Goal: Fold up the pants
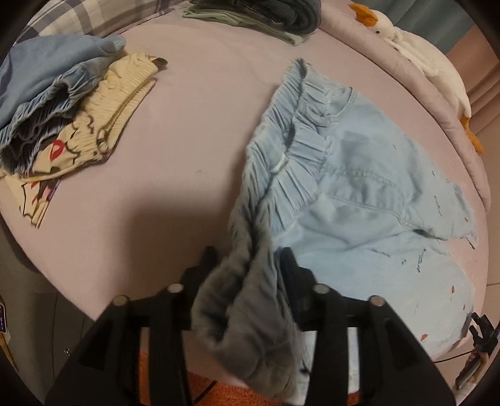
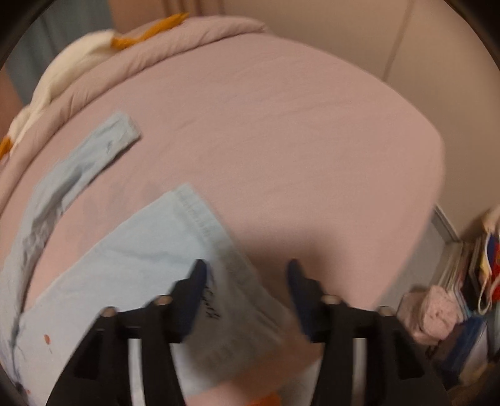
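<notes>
Light blue pants (image 1: 359,187) lie spread on a pink bed (image 1: 187,125), their gathered elastic waistband (image 1: 300,137) pointing away from me. A bunched, shadowed fold of the waist end runs toward the camera between the fingers of my left gripper (image 1: 247,259), whose jaws stand wide apart around it. In the right wrist view, one pant leg (image 2: 131,259) ends in a stitched hem near my right gripper (image 2: 247,268). That gripper is open, its left finger (image 2: 195,281) over the hem corner and its right finger over bare sheet. The other leg (image 2: 93,156) stretches off to the upper left.
A loose pile of blue and cream garments (image 1: 62,93) sits at the left of the bed. A folded stack (image 1: 259,15) lies at the far edge. A white goose plush (image 1: 422,56) rests on the rolled blanket. Bags and clutter (image 2: 462,281) stand on the floor at right.
</notes>
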A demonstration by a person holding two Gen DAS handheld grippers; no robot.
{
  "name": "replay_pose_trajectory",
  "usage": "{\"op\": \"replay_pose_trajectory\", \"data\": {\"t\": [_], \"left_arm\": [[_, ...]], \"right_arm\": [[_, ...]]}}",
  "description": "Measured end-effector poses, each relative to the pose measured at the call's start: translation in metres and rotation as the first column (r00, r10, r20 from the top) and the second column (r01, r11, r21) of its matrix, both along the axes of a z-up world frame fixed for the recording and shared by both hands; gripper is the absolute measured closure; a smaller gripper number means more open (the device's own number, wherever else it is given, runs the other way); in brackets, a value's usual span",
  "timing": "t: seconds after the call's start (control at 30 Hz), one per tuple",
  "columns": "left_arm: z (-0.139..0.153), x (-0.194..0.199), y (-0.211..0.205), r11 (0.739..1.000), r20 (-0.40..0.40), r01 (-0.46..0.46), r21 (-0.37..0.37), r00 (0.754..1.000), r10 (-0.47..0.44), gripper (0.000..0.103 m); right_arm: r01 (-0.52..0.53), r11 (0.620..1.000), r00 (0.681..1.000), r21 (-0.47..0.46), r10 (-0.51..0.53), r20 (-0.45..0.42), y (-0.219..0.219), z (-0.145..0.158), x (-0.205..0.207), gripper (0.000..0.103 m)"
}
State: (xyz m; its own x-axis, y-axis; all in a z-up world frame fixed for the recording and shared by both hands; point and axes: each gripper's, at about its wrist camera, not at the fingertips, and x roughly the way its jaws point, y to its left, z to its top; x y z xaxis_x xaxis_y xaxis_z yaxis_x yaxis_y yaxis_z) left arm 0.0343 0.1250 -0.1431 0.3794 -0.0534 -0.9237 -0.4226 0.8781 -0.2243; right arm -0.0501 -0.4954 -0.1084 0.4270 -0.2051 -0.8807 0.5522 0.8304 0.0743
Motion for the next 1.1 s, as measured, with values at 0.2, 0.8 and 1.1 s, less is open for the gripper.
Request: {"op": "replay_pose_trajectory", "data": {"t": [0.2,0.8,1.1], "left_arm": [[-0.008,-0.017,-0.006,0.995,0.005,-0.007,-0.100,1.000,0.008,0.066],[-0.007,-0.021,-0.011,0.999,-0.043,-0.003,-0.052,0.999,0.001,0.090],[-0.011,-0.013,-0.018,1.000,-0.072,-0.002,-0.023,0.997,0.000,0.088]], "right_arm": [[0.062,0.988,0.997,0.145,-0.068,0.040,-0.008,-0.012,-0.022,0.046],[0.113,0.987,0.990,0.118,-0.122,0.071,0.010,-0.015,-0.027,0.091],[0.125,0.990,0.991,0.062,-0.127,0.033,0.012,-0.028,-0.019,0.091]]}}
